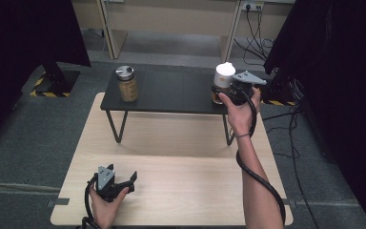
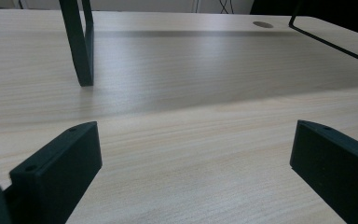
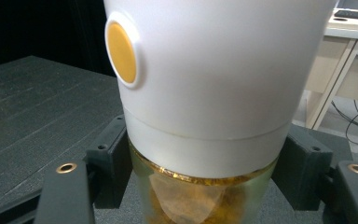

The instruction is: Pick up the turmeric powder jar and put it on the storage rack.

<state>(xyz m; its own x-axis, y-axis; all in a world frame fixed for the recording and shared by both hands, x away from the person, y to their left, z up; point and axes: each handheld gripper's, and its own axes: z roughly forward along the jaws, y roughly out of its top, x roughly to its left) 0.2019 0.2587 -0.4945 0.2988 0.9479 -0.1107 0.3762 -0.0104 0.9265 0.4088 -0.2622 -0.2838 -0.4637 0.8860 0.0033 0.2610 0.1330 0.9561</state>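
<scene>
Jar (image 3: pixel 200 196) of amber contents, clear glass under tall white lid (image 3: pixel 214 65), on black shelf (image 1: pixel 171 93), clamped by right gripper (image 3: pixel 200 186). Left gripper (image 2: pixel 193 172) gaping, resting on pale wood table (image 2: pixel 191 121). Second jar (image 1: pixel 127 84), steel-capped, brown-filled, at shelf's left end.

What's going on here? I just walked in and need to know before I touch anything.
A person is working at a wooden table with a gripper in each hand. The right gripper is shut on a white-lidded jar holding something amber, at the right end of a small black shelf that stands on the table. A second jar with a metal lid stands untouched at the shelf's left end. The left gripper rests low over the table's near edge, jaws open, holding nothing.
</scene>
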